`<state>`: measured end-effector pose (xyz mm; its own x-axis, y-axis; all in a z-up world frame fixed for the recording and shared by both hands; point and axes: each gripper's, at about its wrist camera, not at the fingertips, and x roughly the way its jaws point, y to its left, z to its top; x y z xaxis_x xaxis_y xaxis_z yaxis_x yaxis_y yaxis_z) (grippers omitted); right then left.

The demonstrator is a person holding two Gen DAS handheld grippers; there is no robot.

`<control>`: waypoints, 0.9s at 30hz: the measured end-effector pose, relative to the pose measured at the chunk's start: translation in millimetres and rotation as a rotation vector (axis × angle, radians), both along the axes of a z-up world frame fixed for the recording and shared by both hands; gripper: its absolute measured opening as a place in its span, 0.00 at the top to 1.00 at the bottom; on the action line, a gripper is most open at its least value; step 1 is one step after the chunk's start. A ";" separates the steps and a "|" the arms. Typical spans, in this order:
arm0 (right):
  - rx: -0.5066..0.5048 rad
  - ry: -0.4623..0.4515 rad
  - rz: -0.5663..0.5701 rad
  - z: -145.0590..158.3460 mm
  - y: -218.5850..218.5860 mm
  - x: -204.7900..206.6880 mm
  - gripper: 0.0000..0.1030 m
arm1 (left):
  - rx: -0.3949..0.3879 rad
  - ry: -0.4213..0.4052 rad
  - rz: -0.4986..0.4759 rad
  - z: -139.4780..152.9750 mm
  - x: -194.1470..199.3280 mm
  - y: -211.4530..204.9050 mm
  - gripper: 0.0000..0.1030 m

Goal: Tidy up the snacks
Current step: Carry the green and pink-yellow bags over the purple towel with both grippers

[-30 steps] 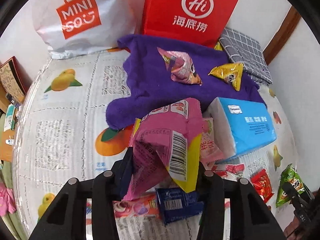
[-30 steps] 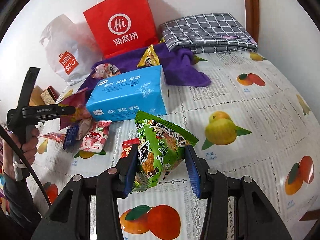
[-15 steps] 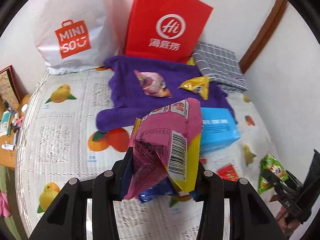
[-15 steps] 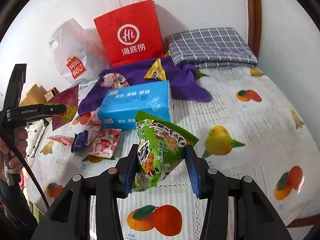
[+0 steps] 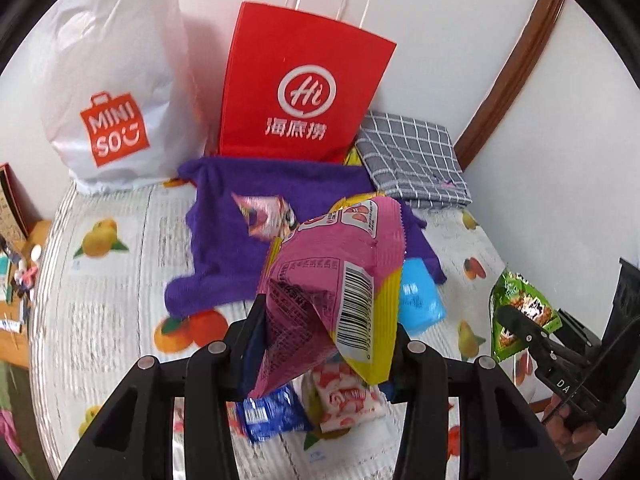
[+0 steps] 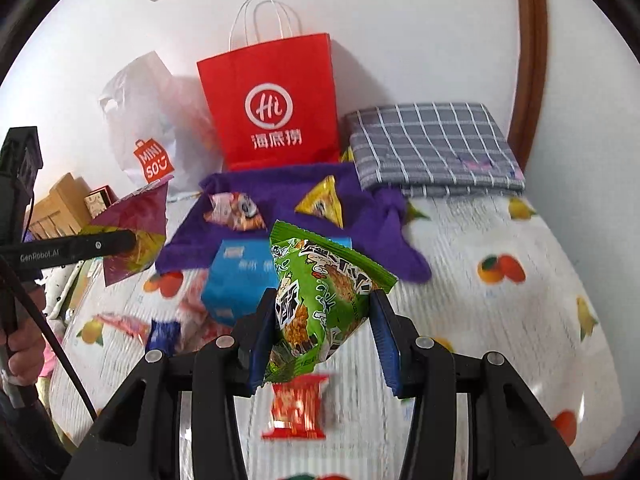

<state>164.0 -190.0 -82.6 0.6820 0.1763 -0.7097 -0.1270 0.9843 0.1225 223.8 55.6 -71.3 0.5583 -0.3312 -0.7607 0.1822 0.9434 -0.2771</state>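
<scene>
The pink snack packet (image 5: 332, 292) hides most of the blue tissue pack (image 5: 418, 300). In the right wrist view, the red sachet (image 6: 296, 408) and the desk (image 6: 460, 300) are motion-blurred, print unreadable.

Each gripper (image 5: 326, 344) is matte black plastic with blue pads (image 6: 386, 344), silver screws (image 6: 424, 343) and white "GenRobot.AI" lettering (image 6: 40, 256).
</scene>
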 end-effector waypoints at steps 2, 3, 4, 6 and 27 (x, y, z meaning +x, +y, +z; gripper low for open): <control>-0.007 -0.023 0.014 7.5 4.8 12.3 0.56 | 0.006 -0.008 0.007 4.9 9.8 -0.4 0.58; -0.010 -0.030 0.017 9.3 6.4 16.3 0.56 | 0.007 -0.010 0.013 7.1 15.2 -0.4 0.58; -0.013 -0.038 0.020 11.6 8.3 22.4 0.56 | 0.006 -0.010 0.018 9.4 20.8 -0.3 0.58; -0.011 -0.049 0.028 15.8 12.6 35.9 0.56 | 0.004 -0.014 0.024 13.6 30.9 0.2 0.58; 0.034 -0.041 0.167 21.3 44.7 136.0 0.56 | -0.012 0.024 0.131 -6.7 126.2 28.1 0.58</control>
